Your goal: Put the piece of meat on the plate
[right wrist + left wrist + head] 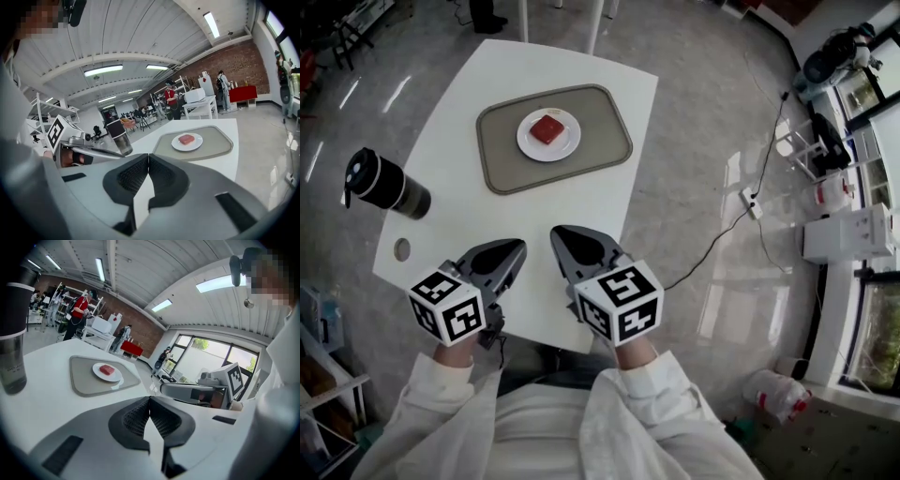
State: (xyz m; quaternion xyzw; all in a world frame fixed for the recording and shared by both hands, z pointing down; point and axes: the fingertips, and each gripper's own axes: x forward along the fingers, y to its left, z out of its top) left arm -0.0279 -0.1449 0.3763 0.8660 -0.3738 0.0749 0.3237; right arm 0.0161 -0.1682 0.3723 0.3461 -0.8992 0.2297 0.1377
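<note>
- Jaws of the left gripper [149, 401] are pressed together tip to tip, with nothing between them; it hangs over the near edge of the white surface [581, 197], held by a hand in a white sleeve.
- Just beside it, the right gripper [148, 158] has its jaws closed as well and carries nothing. The two grippers sit side by side and point away from the person.
- Farther out on the person's left, a dark travel mug [386, 185] lies on its side in the head view, near the edge and well apart from both grippers.
- Beyond a bare stretch of the surface lies a grey mat [600, 127] with rounded corners.
- On the mat sits a round white plate [528, 145], and the piece of meat [547, 129], a red square slab, lies flat in the middle of it.
- Judged from this layout, the placing step looks finished: the meat is on the plate and neither gripper holds anything.
- No further grasp seems called for. If anything is left, it is to keep both grippers back at the near edge, clear of the mat and the mug, so the plate is not nudged.
</note>
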